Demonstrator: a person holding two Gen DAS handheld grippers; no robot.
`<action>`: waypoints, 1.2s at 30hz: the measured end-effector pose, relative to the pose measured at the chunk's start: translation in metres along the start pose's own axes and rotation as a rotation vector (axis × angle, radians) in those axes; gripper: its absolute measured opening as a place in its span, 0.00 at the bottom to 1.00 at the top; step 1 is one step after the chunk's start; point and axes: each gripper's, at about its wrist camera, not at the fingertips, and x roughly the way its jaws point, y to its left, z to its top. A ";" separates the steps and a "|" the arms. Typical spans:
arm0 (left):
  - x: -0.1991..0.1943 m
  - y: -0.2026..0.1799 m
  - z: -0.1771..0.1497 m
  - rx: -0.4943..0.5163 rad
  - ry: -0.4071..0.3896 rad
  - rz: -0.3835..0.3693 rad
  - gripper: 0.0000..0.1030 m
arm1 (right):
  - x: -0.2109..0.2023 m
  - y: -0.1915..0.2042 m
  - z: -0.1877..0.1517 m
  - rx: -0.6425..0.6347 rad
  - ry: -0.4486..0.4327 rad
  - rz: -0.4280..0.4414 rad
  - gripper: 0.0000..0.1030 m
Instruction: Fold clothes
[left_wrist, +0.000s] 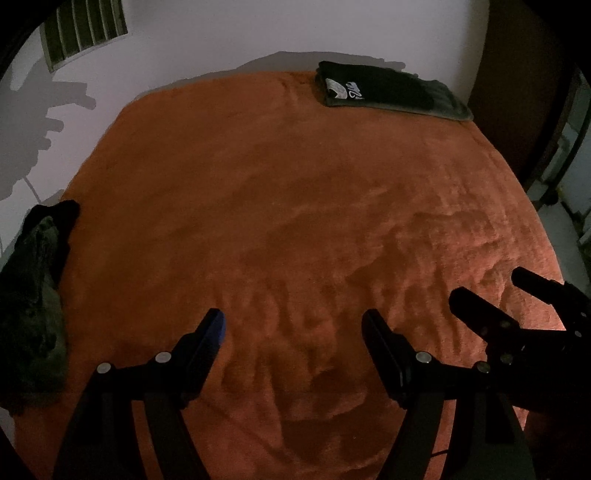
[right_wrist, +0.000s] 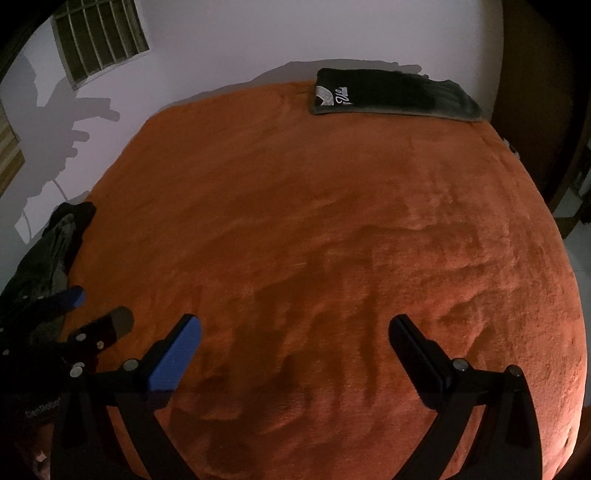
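A folded dark garment (left_wrist: 391, 92) (right_wrist: 391, 96) with a pale print lies at the far edge of the orange blanket (left_wrist: 280, 206) (right_wrist: 314, 229). A crumpled pile of dark clothes (left_wrist: 33, 295) (right_wrist: 48, 251) sits at the blanket's left edge. My left gripper (left_wrist: 293, 325) hangs open over bare blanket near the front, nothing between its fingers. My right gripper (right_wrist: 295, 332) is open too, over bare blanket beside it. The right gripper (left_wrist: 495, 288) shows at the right of the left wrist view, and the left gripper (right_wrist: 99, 306) shows at the left of the right wrist view, close to the pile.
A pale wall (right_wrist: 258, 37) rises behind the bed, with a barred vent (right_wrist: 99, 37) at upper left. A dark wooden door or wardrobe (left_wrist: 517, 92) stands at the right. Light floor (left_wrist: 561, 229) shows past the bed's right edge.
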 end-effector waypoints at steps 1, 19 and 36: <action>0.000 0.000 0.000 -0.004 0.000 -0.004 0.75 | 0.000 -0.001 0.000 0.002 0.000 -0.001 0.98; -0.003 -0.003 -0.003 -0.006 -0.012 -0.002 0.75 | 0.004 -0.007 -0.002 0.018 0.033 -0.008 0.98; -0.003 -0.001 -0.005 -0.006 -0.008 -0.020 0.75 | 0.002 -0.005 -0.006 -0.003 0.020 -0.035 0.98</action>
